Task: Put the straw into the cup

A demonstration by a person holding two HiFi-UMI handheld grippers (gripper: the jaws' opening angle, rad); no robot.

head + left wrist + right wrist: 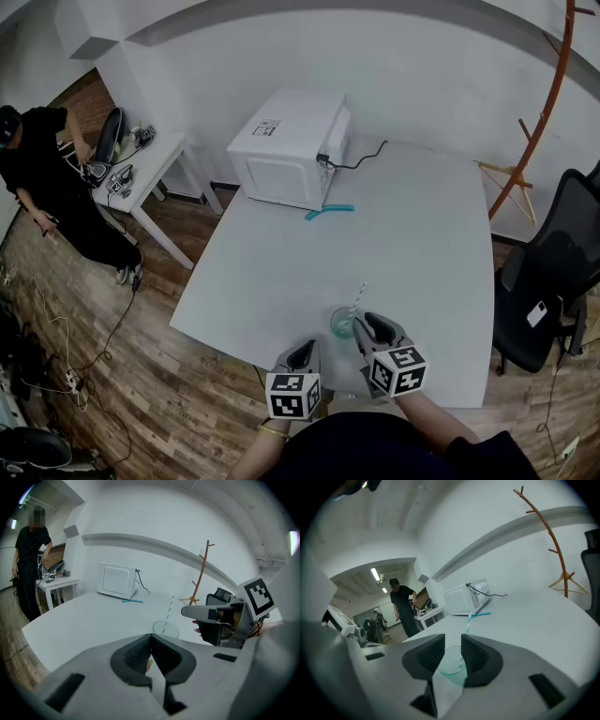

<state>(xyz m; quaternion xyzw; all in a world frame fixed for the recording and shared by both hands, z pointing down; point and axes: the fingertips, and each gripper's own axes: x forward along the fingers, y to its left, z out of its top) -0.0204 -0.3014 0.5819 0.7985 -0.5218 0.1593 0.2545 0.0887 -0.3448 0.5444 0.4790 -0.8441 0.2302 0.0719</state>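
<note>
A clear cup (pixel 342 323) stands near the front edge of the white table (pixel 281 272), and a teal-and-white striped straw (pixel 358 298) leans in it, its top sticking out. My right gripper (pixel 368 327) is just right of the cup, open by a narrow gap. In the right gripper view the cup (pixel 451 665) and straw (pixel 469 621) show through that gap, with nothing between the right gripper's (pixel 453 641) pads. My left gripper (pixel 305 353) hangs shut at the table edge, a little behind the cup (pixel 165 629). From there the straw (pixel 168 610) and right gripper (pixel 187 612) are visible.
A white microwave (pixel 291 150) sits at the table's far side with a black cable and a teal item (pixel 328 212) in front of it. A black chair (pixel 553 272) and an orange coat rack (pixel 544 103) are on the right. A person (pixel 47 187) stands by a side table (pixel 155 159) at left.
</note>
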